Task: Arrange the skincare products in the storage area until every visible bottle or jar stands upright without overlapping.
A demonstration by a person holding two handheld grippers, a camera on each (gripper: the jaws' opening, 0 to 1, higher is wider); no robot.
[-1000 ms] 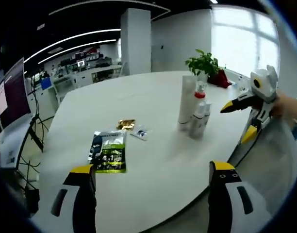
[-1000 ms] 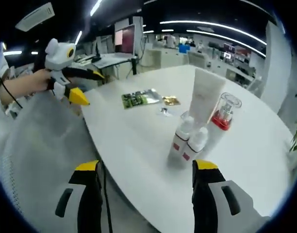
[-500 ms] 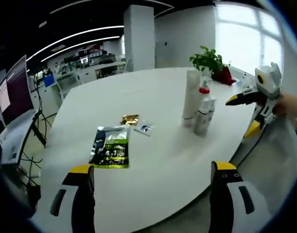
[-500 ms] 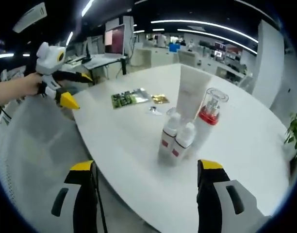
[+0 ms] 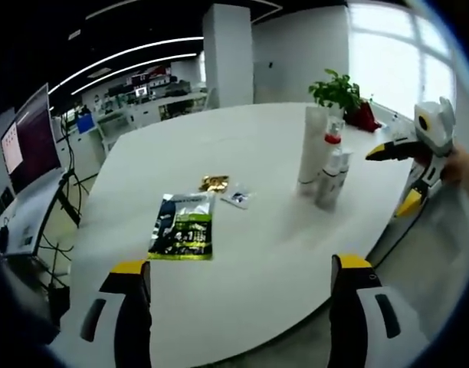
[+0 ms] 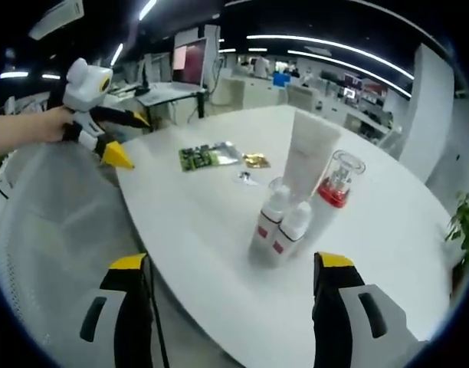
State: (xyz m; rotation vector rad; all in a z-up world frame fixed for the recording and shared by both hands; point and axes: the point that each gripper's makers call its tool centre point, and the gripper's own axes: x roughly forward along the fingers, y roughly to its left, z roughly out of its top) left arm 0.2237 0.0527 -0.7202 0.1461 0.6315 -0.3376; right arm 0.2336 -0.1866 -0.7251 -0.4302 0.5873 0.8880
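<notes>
While both grippers hang off tabletop [image 6: 219, 230] edge, jaws of left gripper [image 5: 234, 307] and right gripper [image 6: 234, 307] spread wide, holding nothing. White tube [image 6: 309, 157], red-collared pump bottle [image 6: 336, 184], two small white bottles [image 6: 280, 226] upright in tight cluster, touching, near tabletop edge. Green sachet [image 5: 185, 234], gold packet [image 5: 214, 182], small clear packet [image 5: 237, 198] lie flat, well apart from cluster. Potted plant [image 5: 338, 90] behind bottles.

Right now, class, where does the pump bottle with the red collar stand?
In the right gripper view, the pump bottle stands upright right of centre on the white table, beside the tall white tube and behind two small white bottles.
</notes>
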